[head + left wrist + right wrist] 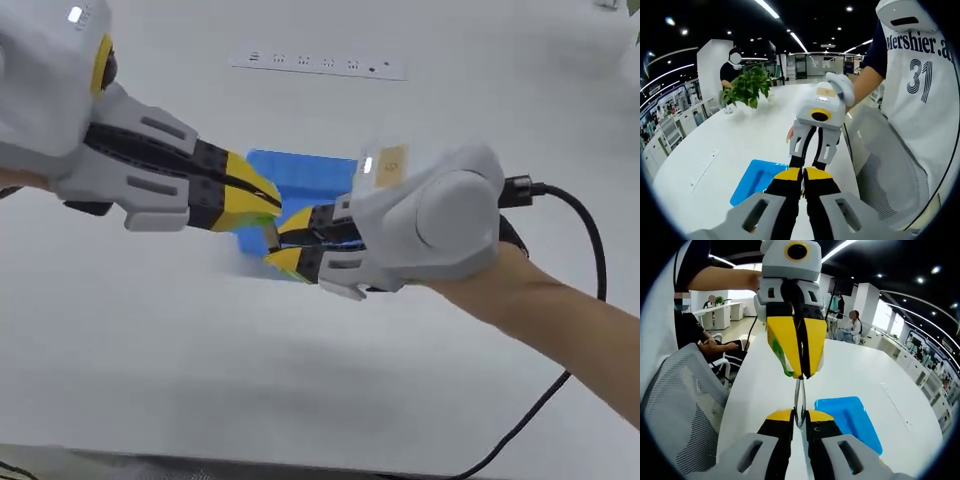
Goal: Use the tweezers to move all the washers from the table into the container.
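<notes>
White table point(150, 340) w/ blue container point(305, 172), power strip point(320, 64)

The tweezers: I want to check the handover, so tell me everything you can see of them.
The tweezers are a thin silvery metal pair, two slim arms with a narrow slit between them. They are off the table, spanning the short gap between the grippers. One end sits in the shut yellow tongs of the left gripper, the other between the tongs of the right gripper, which look shut on it. Which end is the tip I cannot tell.
</notes>
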### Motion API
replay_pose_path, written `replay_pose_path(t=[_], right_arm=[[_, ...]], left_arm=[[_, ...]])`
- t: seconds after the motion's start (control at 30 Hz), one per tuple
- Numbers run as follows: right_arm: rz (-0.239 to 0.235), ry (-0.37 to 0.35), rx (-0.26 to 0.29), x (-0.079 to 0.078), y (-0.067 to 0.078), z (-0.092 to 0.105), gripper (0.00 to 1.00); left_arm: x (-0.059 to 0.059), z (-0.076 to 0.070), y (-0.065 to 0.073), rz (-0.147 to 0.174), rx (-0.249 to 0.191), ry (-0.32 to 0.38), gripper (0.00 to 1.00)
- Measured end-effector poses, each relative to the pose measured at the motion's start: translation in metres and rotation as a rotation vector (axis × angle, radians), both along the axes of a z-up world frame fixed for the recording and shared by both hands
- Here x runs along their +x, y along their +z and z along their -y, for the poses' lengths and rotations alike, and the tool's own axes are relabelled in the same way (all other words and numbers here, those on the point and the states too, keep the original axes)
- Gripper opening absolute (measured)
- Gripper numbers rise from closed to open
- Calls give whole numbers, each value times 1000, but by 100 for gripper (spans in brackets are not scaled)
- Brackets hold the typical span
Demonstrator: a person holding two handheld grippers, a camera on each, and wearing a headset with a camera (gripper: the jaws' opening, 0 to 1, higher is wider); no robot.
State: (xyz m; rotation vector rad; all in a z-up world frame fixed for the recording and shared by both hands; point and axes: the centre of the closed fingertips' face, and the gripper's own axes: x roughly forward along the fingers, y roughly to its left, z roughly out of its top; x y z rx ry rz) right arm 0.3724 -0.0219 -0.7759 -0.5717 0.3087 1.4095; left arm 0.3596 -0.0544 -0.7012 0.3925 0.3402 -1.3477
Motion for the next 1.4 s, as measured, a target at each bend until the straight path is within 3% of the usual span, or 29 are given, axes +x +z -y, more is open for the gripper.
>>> replay_pose_path(t=[0.17,0.4,0.7,0.8,1.07,1.4], right_arm=[[25,-22,10,15,8,7,11],[43,-63,10,41,11,15,11],[41,-103,-2,77,-6,20,11],[35,-109,-12,88,-17,21,11],[-4,-95,-46,94,-43,14,11],[-48,-98,-55,96,-63,15,11]], left_arm=[[14,6,7,30,-10,-7,6],[38,13,9,47,-31,-8,6],[77,12,-8,47,-21,2,5],[89,10,-18,34,-16,5,5],[106,5,-49,-5,24,4,5],[109,5,-67,-44,28,17,5]])
